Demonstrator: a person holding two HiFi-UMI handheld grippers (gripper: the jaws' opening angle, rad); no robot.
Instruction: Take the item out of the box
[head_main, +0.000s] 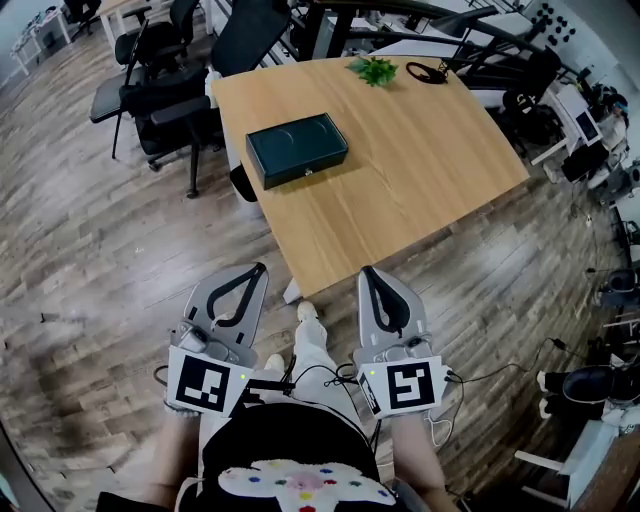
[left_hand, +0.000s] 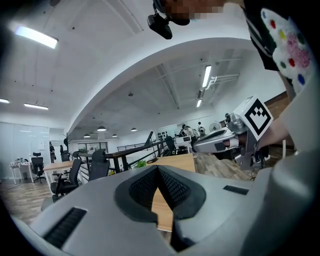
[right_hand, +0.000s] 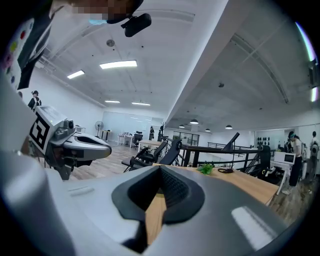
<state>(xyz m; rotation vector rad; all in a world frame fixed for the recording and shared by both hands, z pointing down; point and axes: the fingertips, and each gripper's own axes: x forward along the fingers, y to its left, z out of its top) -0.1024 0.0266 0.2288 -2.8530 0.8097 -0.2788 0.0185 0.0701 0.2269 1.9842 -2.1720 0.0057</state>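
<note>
No words, numbers or brand names can be read anywhere. Black-and-white square patterns are borne by the white marker cube (head_main: 205, 383) of the left gripper (head_main: 260, 270) and the white marker cube (head_main: 405, 385) of the right gripper (head_main: 368, 271), but no letters are formed by them. A small pale mark is seen on the front side of the dark green rectangular box (head_main: 297, 147) on the light wooden table (head_main: 420, 150); it is too small to be read.

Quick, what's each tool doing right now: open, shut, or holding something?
Left tool: shut, holding nothing.
Right tool: shut, holding nothing.

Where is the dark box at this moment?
In the head view, the dark box lies on the left part of the wooden table, near its left edge, with the small green plant farther back.
</note>
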